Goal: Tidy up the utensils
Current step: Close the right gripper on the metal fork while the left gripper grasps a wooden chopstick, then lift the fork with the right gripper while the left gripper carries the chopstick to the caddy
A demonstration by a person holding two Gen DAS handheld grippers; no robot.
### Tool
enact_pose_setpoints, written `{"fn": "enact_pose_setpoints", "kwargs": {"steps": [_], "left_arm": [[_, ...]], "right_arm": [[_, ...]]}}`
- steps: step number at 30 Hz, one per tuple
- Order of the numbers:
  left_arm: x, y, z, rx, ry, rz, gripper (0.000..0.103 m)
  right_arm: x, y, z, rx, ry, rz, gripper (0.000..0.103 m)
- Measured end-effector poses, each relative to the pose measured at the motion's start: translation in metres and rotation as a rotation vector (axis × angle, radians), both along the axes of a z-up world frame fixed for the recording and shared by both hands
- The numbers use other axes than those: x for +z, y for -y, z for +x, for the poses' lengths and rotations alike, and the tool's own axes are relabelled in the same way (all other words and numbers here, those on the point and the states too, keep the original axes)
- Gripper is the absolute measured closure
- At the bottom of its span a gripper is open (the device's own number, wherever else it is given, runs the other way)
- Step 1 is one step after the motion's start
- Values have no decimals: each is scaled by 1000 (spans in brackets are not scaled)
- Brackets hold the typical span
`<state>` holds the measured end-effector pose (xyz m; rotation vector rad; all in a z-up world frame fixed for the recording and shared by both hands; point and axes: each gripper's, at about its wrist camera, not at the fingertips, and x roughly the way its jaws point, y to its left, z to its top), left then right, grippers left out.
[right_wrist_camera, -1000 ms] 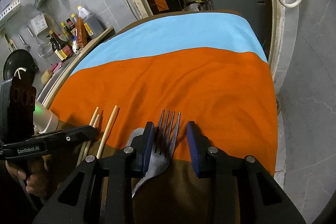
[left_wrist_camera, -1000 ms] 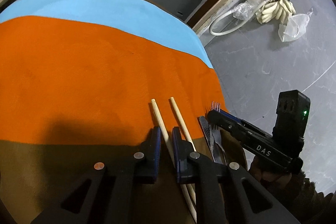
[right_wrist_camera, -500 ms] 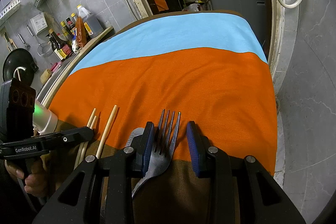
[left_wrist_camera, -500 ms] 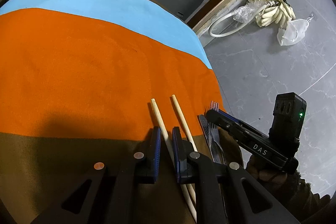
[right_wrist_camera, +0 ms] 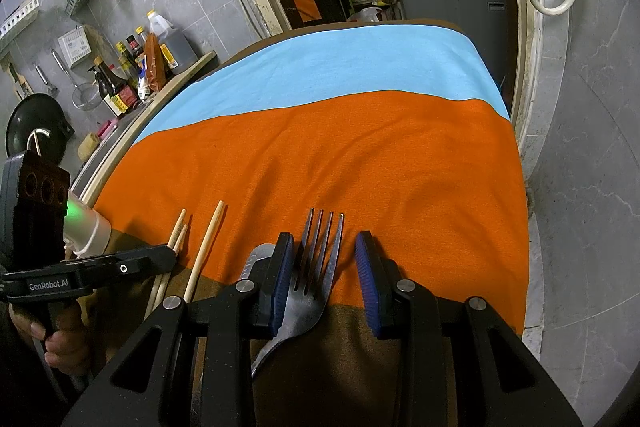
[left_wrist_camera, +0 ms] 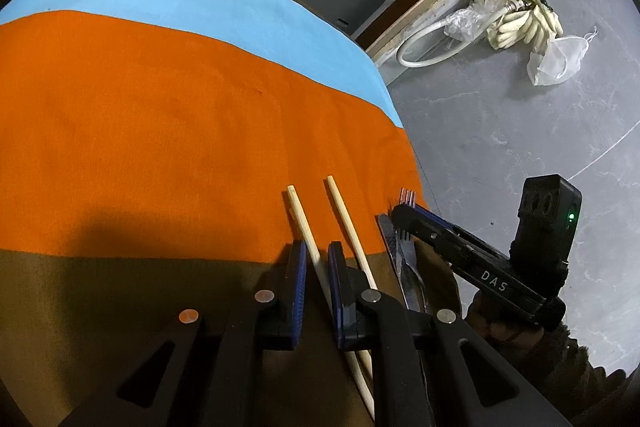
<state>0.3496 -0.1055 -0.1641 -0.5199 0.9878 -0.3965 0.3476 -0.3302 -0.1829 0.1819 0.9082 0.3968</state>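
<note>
Utensils lie together at the near edge of the striped cloth [right_wrist_camera: 360,155]. Left gripper [left_wrist_camera: 316,267] stands closed on one chopstick [left_wrist_camera: 306,227], a second chopstick [left_wrist_camera: 348,223] just beside it. Right gripper [right_wrist_camera: 322,267] straddles the fork [right_wrist_camera: 316,259], which overlaps a spoon [right_wrist_camera: 258,257]; its jaws have just been narrowing, yet the right pad is apart from the tines. Judged progress: early, with sorting or placement of every piece left.

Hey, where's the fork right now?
The fork lies on the cloth between the right gripper's fingers in the right wrist view, tines on the orange band, chopsticks to its left.
</note>
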Motion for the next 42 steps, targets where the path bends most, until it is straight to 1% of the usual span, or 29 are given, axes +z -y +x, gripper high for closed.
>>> {"fn": "enact_pose_setpoints", "kwargs": {"steps": [1,6,9,11,18,23,30,33,38,42], "left_arm": [[0,0,0,0,1,0,92],[4,-2,-5,14,8,-9,93],[7,-6,-8,19,11,-21,93],[8,-9,-11,14,13,-32,93],[5,-9,-16,14,-17,-24,93],[15,-9,-20,7,10,-10,94],[46,-9,-39,-18,93,67,94],[58,-15,-49,-21,119,74,94],[83,-28,-68,-8,164,77,95],[106,-39,-81,-5,197,75,97]], "right_arm": [[0,1,1,1,-1,3,82],[3,1,0,-2,-2,18,87],[4,1,-3,-11,3,34,93],[6,0,-5,-13,9,41,100],[10,-5,-15,-45,12,34,101],[19,-2,-28,-75,30,28,101],[47,-4,-58,-137,78,-6,101],[64,-4,-72,-168,120,-33,101],[103,-12,-104,-222,219,-109,101],[131,-22,-123,-264,255,-135,101]]}}
